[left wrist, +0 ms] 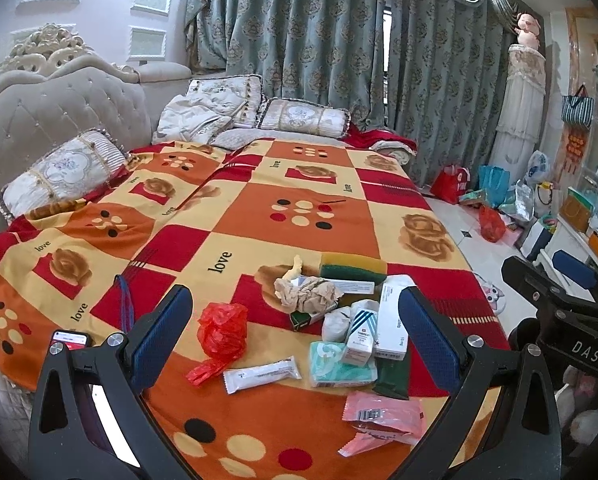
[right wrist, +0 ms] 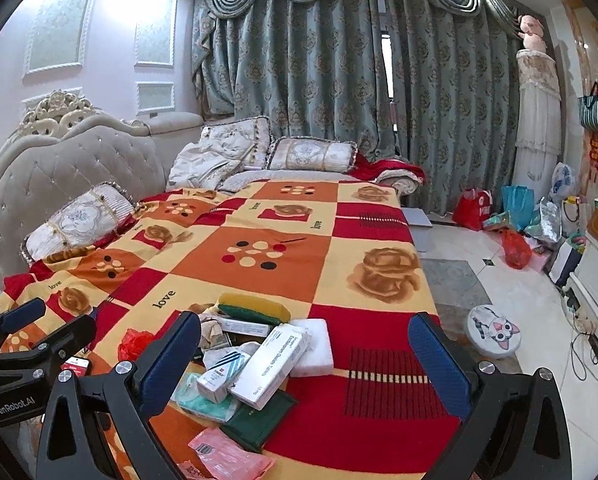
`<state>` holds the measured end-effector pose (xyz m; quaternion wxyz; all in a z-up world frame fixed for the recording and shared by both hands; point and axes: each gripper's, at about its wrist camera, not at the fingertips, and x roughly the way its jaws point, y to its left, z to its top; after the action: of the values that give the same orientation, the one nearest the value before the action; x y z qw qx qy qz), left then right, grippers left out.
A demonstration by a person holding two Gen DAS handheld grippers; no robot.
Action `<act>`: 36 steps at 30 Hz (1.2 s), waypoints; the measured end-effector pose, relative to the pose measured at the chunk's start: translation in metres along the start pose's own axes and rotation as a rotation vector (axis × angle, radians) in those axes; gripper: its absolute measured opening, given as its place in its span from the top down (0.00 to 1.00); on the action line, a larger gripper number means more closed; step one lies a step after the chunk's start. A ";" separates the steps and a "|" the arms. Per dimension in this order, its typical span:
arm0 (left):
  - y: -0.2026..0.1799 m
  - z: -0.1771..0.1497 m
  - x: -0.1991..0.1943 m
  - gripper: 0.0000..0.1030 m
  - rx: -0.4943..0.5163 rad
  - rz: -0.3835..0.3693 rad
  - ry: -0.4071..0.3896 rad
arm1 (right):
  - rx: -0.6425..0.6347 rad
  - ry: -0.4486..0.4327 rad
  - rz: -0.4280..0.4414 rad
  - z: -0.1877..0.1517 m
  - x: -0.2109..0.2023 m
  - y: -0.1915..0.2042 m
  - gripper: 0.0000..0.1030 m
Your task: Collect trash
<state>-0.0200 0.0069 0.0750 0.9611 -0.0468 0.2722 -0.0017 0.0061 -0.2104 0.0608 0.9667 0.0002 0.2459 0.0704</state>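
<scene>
Both tongs, left (left wrist: 295, 320) and right (right wrist: 305, 344), we hold wide open, empty, ready above the trash (left wrist: 339, 320).

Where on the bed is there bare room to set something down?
Bare: the blanket between the sponge and the far pillows, and the red patch right of the white box. Crowded: the trash pile beside the red bag.
</scene>
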 end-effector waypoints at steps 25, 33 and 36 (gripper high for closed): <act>0.017 -0.009 0.008 0.01 0.003 0.016 0.056 | -0.013 0.074 0.014 -0.018 0.007 0.001 0.00; 0.049 -0.017 0.013 0.01 -0.007 0.054 0.117 | -0.002 0.184 0.099 -0.039 0.023 -0.010 0.00; 0.052 -0.021 0.015 0.01 0.009 0.071 0.125 | -0.014 0.225 0.137 -0.050 0.030 -0.007 0.00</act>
<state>-0.0195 0.0560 0.0448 0.9419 -0.0326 0.3331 0.0284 0.0088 -0.2146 0.0022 0.9259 0.0022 0.3517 0.1376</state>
